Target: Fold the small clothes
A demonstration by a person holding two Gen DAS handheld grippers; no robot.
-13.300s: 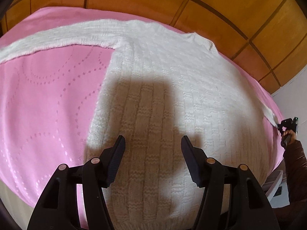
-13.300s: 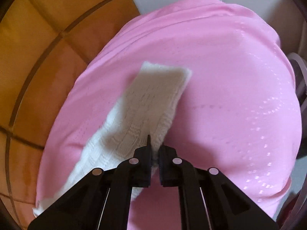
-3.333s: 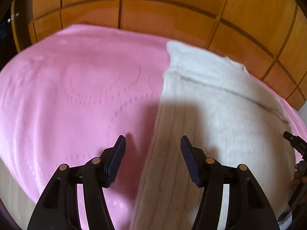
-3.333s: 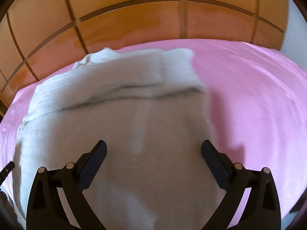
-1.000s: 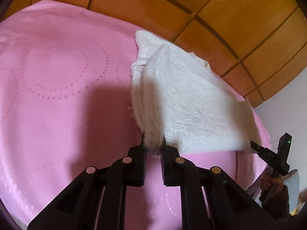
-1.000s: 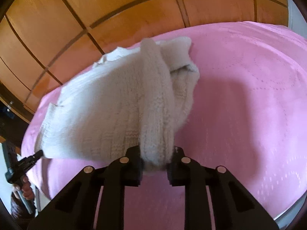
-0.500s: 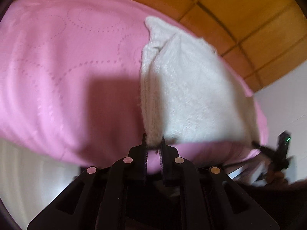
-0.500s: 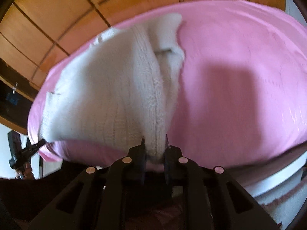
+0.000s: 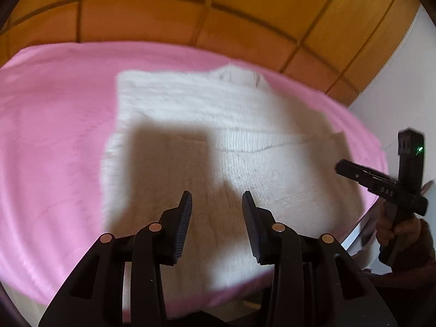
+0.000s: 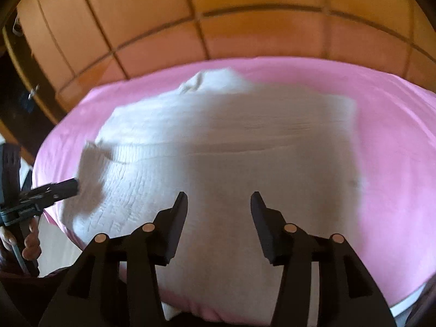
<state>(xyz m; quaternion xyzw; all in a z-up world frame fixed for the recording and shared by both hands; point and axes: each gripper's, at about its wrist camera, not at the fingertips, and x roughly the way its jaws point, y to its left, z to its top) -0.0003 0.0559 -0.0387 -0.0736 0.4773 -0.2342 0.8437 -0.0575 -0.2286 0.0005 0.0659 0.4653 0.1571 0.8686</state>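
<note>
White chunky-knit sweater (image 9: 218,125) folded roughly square, flat on pink embossed bedspread (image 9: 54,136), left gripper (image 9: 217,212) and right gripper (image 10: 218,212) jaws spread, empty, edges blurred

We hold our left gripper (image 9: 217,207) with its jaws spread apart and nothing between them; our right gripper (image 10: 219,207) is likewise spread and empty; each hand (image 9: 403,227) grips its tool's handle from below.

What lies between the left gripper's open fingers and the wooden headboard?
In the left wrist view: the folded white sweater, then a bare strip of pink bedspread, between the left gripper and the headboard.
</note>
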